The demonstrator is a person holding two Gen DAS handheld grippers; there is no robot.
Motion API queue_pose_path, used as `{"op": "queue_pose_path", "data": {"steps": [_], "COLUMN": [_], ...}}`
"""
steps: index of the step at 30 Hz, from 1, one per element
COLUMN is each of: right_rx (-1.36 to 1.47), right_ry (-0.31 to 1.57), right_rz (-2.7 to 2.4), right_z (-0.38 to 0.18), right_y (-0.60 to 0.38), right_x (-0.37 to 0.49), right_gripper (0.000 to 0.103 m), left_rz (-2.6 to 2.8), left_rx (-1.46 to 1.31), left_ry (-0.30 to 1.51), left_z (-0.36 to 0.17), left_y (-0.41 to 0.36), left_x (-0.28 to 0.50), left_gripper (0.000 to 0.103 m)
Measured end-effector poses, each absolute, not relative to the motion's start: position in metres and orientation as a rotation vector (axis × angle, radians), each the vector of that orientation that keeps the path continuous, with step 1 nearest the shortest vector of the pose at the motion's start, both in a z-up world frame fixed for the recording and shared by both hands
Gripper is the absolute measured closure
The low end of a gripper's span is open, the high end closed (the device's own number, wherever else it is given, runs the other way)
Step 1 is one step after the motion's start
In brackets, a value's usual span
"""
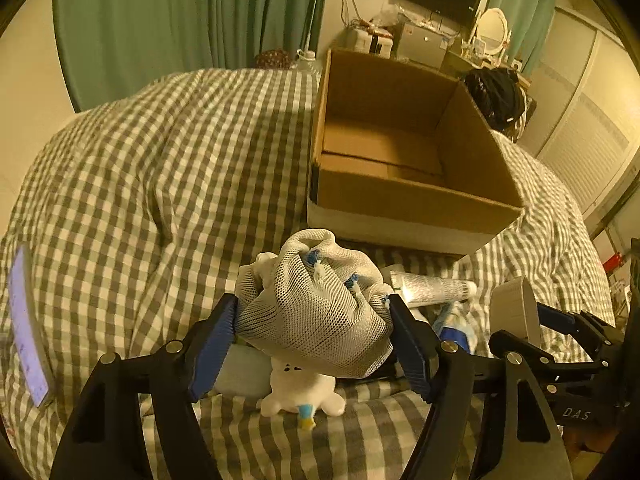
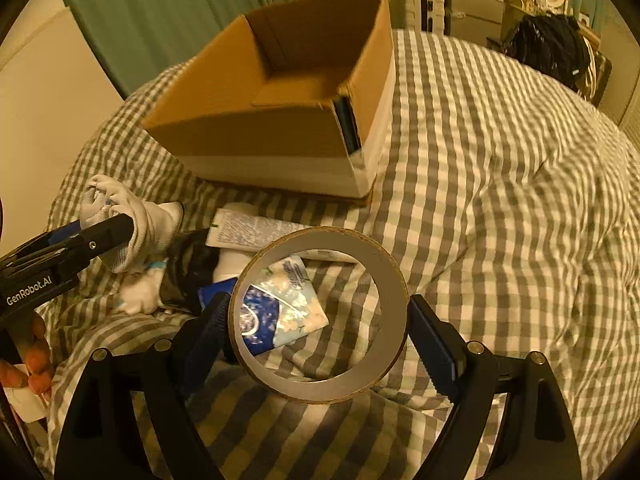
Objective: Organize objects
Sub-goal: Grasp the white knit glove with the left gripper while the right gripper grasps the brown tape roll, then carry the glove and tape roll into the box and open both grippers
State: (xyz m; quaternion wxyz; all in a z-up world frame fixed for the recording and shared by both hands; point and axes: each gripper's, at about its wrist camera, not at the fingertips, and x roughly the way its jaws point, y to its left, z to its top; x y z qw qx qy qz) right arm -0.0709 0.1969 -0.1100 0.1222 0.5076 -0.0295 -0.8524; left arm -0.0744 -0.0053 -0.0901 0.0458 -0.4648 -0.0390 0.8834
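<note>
My left gripper (image 1: 312, 316) is shut on a bunched white mesh glove (image 1: 316, 312), held above a white plush toy (image 1: 300, 392) on the bed. The glove also shows in the right wrist view (image 2: 132, 228). My right gripper (image 2: 320, 320) is shut on a roll of tape (image 2: 320, 388), held upright above a blue and white packet (image 2: 280, 312). The tape roll shows at the right of the left wrist view (image 1: 516, 308). An open, empty cardboard box (image 1: 400, 196) stands on the bed beyond both grippers; it also shows in the right wrist view (image 2: 260, 140).
A white tube (image 1: 432, 288) lies between the box and the grippers, also in the right wrist view (image 2: 256, 228). The grey checked duvet (image 2: 500, 200) covers the bed. A lit phone (image 1: 26, 328) lies at the far left. Green curtains (image 1: 180, 12) and a cluttered desk (image 1: 424, 40) stand behind.
</note>
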Motion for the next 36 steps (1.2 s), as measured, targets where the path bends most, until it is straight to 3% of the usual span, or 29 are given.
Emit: {"op": "queue_pose_path", "data": {"steps": [19,28,36], "right_rx": [1.136,1.029,1.066], "right_ry": [-0.061,-0.128,-0.190], "right_rz": [-2.611,-2.619,-2.635], "right_z": [0.001,0.046,0.059], "right_y": [0.197,0.188,0.183], "right_x": [-0.082,-0.144,-0.216], "right_gripper": [0.017,0.017,0.017], "left_rz": [2.787,2.779,2.718], "left_rx": [-1.170,-1.079,-1.085], "left_ry": [-0.094,-0.088,-0.033], "left_z": [0.001,0.036,0.036], "left_y": [-0.004,0.001,0.020], "left_x": [-0.074,-0.117,-0.165], "left_gripper": [0.029,0.029,0.029]}}
